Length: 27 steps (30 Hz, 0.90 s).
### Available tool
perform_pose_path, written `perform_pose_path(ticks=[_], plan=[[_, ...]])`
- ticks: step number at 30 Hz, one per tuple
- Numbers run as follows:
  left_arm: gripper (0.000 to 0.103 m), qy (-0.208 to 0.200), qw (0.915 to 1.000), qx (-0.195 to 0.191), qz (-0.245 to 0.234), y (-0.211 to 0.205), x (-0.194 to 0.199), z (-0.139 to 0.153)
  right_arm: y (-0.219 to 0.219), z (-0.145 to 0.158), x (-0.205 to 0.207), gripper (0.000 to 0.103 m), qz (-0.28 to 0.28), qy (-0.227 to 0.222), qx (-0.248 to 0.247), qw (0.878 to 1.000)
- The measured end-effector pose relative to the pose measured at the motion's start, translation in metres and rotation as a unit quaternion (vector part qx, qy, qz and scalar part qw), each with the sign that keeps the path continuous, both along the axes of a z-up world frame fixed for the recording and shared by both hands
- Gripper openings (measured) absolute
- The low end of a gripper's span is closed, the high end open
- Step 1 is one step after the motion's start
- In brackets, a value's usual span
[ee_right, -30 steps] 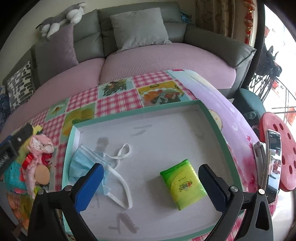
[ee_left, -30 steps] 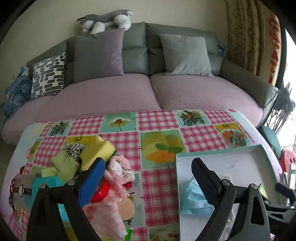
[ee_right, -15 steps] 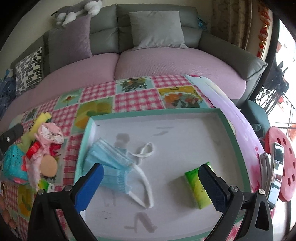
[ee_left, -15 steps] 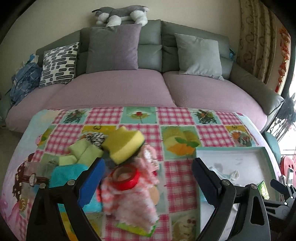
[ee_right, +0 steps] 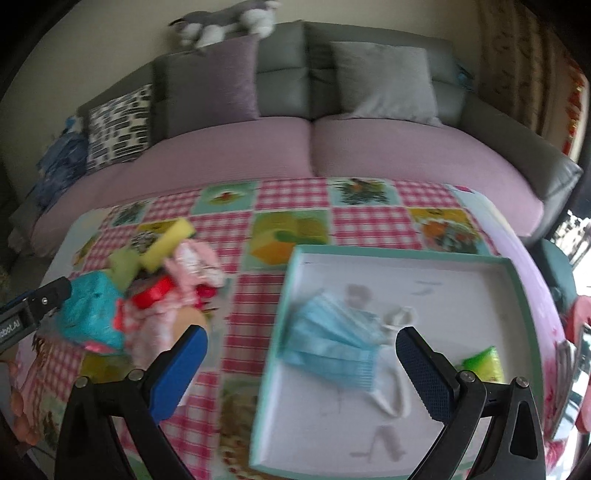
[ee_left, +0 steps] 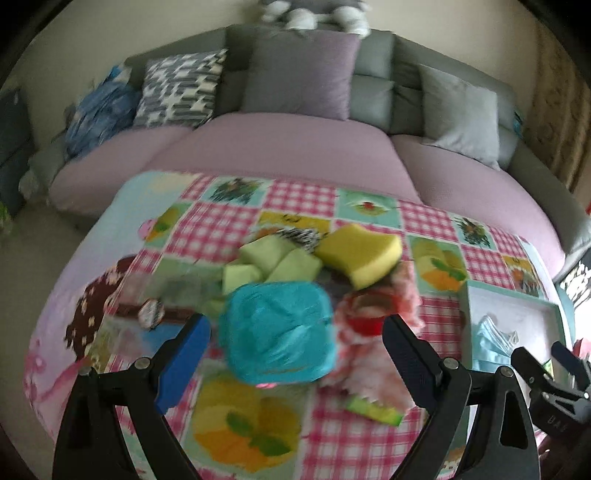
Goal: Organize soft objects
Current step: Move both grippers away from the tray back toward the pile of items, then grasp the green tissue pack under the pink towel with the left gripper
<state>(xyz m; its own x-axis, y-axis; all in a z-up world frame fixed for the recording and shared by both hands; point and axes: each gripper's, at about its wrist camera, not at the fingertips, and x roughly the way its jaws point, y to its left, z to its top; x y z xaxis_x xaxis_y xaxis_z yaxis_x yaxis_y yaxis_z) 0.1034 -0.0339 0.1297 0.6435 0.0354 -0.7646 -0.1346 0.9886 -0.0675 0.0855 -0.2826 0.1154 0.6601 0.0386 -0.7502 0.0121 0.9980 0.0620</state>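
Observation:
A heap of soft things lies on the patchwork tablecloth: a teal cloth bundle (ee_left: 277, 328), a yellow sponge (ee_left: 360, 254), green sponge pieces (ee_left: 275, 262), a pink fluffy cloth (ee_left: 373, 350) and a red ring (ee_left: 365, 321). My left gripper (ee_left: 295, 350) is open, its fingers straddling the teal bundle from the near side. A teal-rimmed white tray (ee_right: 436, 258) holds a blue face mask (ee_right: 332, 343) and a green tissue pack (ee_right: 484, 363). My right gripper (ee_right: 301, 363) is open above the tray's left edge and the mask.
A grey sofa (ee_left: 295, 147) with purple seat cover and several cushions stands right behind the table. A plush dog (ee_right: 225, 22) lies on its back rest. A green flat packet (ee_left: 373, 408) lies at the heap's near side. The right gripper (ee_left: 550, 373) shows at the left view's right edge.
Both cameras swung left. The heap now sits centred between my left fingers, with the teal bundle close in front. The tray slid right in the right wrist view.

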Motion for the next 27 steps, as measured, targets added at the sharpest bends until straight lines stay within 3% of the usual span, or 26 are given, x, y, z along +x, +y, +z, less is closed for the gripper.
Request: perform_pose_path(ticks=[11,19,27], plan=[[0.095,0.020,0.9966,-0.053,0.059,0.056,-0.013,-0.011,0.071,-0.014,0.009,0.103,0.083,0.020,0.003,0.996],[0.095,0.029,0.9948,-0.077,0.060,0.065,-0.010,-0.018,0.095,-0.033,0.018,0.103,0.113,0.043,-0.002,0.993],[0.095,0.035,0.9953,-0.085,0.031,0.053,-0.006,-0.023,0.092,-0.041,0.022,0.103,0.111,0.056,0.003,0.992]])
